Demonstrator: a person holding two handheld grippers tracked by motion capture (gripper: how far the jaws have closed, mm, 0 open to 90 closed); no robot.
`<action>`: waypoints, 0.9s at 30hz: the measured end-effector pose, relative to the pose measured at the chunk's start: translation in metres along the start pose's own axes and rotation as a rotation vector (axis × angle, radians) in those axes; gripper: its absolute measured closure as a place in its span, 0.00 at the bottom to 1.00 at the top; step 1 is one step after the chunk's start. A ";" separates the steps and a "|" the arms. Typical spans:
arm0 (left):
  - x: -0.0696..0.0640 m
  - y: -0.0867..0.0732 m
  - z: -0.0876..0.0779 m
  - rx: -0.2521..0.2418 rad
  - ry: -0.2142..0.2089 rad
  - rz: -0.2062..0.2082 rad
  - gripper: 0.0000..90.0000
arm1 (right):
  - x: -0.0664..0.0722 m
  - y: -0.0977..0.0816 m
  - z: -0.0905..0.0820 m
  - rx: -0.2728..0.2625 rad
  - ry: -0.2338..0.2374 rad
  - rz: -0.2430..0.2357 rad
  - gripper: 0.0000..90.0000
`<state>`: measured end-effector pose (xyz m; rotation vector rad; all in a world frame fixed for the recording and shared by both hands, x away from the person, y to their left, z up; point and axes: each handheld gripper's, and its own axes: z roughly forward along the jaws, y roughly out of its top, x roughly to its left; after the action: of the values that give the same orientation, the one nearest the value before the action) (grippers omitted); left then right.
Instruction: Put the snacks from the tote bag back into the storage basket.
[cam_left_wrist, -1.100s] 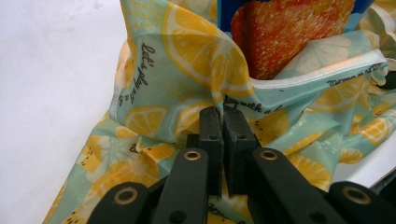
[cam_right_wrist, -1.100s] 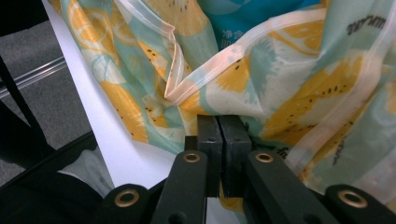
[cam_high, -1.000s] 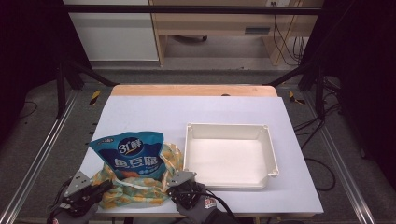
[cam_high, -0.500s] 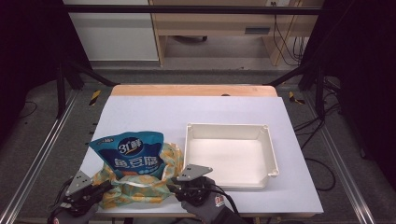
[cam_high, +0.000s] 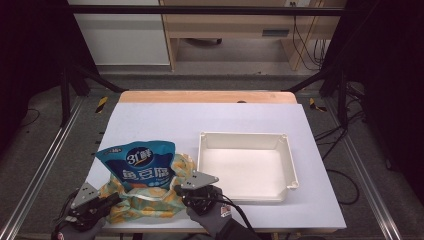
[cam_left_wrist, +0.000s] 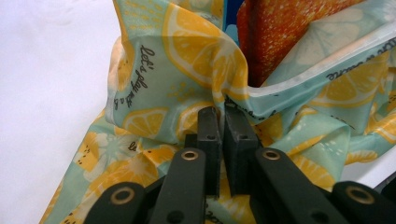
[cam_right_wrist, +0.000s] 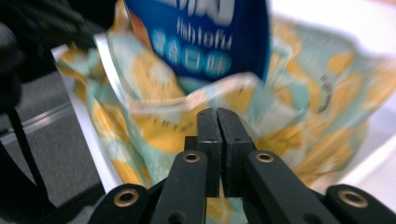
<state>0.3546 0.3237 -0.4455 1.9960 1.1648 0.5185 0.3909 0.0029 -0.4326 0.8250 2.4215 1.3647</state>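
Both grippers pinch the rim of a lemon-print bag (cam_high: 145, 207) at the table's (cam_high: 165, 125) near edge, left gripper (cam_left_wrist: 223, 106) and right gripper (cam_right_wrist: 217, 114) clamped shut on film; parting them evenly should free the blue fish-tofu pouch (cam_high: 142, 167).

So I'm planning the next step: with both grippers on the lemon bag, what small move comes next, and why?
Probably pull the bag's rim apart: the left gripper and right gripper each pinch the lemon bag, and the blue packet stands half in its mouth.
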 end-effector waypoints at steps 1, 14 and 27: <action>0.000 0.000 0.000 -0.005 -0.002 -0.005 0.93 | 0.000 -0.002 0.003 0.016 -0.004 0.002 1.00; 0.005 0.012 -0.035 -0.220 -0.035 -0.057 0.82 | 0.004 -0.024 0.027 0.127 -0.007 -0.006 1.00; -0.015 0.030 -0.031 -0.234 -0.052 0.025 0.94 | 0.005 -0.032 0.036 0.167 0.001 -0.004 1.00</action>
<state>0.3436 0.3143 -0.4022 1.8137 1.0003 0.5839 0.3921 0.0186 -0.4785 0.8581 2.5634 1.1729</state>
